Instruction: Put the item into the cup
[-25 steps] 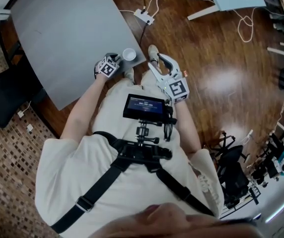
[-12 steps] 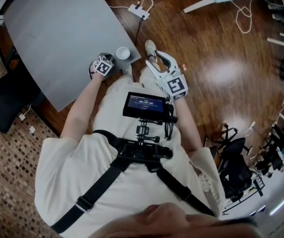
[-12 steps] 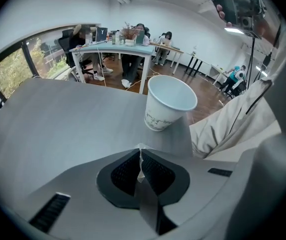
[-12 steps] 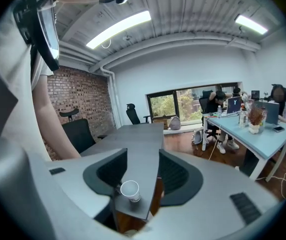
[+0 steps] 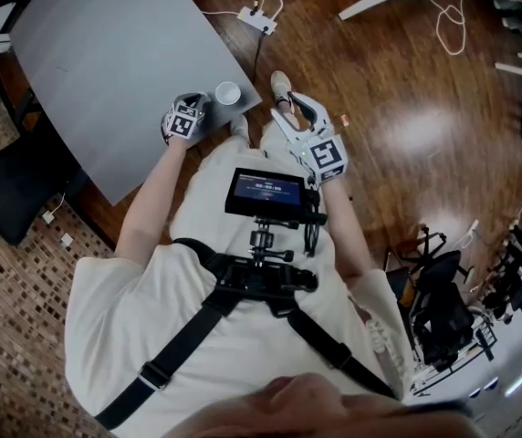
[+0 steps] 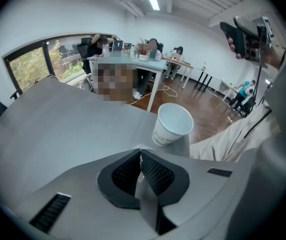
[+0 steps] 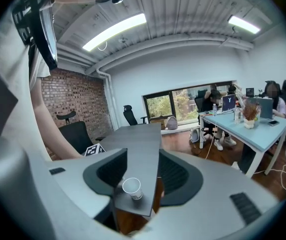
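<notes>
Left hand-held gripper [image 6: 140, 152] pinches a thin white item [image 6: 138, 176] near the paper cup [image 6: 172, 125] on the grey worktop [image 6: 58, 119]; right hand-held gripper [image 7: 143, 156] hangs open, empty.

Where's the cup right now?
In the head view, the cup stands at the table's near corner, just right of the left gripper, which pinches a pale item.

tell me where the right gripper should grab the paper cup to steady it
I'd grip the cup by its side wall, midway, bringing the right gripper in from the table corner side. It stands upright, mouth up, and the left gripper, shut on a white item, is on its other side.
</notes>
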{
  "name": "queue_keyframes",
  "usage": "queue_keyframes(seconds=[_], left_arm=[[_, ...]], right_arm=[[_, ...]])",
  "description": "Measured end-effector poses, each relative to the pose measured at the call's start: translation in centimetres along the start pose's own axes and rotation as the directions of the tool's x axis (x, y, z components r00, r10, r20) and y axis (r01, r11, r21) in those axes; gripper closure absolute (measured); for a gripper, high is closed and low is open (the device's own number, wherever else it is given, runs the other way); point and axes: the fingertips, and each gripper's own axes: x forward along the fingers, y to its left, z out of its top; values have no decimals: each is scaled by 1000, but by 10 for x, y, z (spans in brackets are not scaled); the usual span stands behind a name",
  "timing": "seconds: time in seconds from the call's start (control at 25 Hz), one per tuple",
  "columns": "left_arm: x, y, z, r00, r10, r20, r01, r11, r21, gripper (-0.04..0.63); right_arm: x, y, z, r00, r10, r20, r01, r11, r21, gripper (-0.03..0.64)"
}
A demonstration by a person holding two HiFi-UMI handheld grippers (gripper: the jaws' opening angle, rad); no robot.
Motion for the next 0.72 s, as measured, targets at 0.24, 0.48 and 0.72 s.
queue_keyframes(seconds=[0.24, 0.48, 0.72], left_arm=[[-37, 7, 40, 992, 26, 121, -19, 998, -57, 595], [-64, -5, 85, 971, 26, 239, -17, 999, -42, 595], [-54, -43, 108, 970, -80, 228, 65, 995, 72, 595]], right_arm=[[7, -2, -11, 1000, 7, 4, -7, 1000, 29, 407], [8, -6, -21, 1000, 8, 5, -8, 999, 42, 407], [9, -10, -33, 1000, 5, 7, -5, 999, 53, 407]])
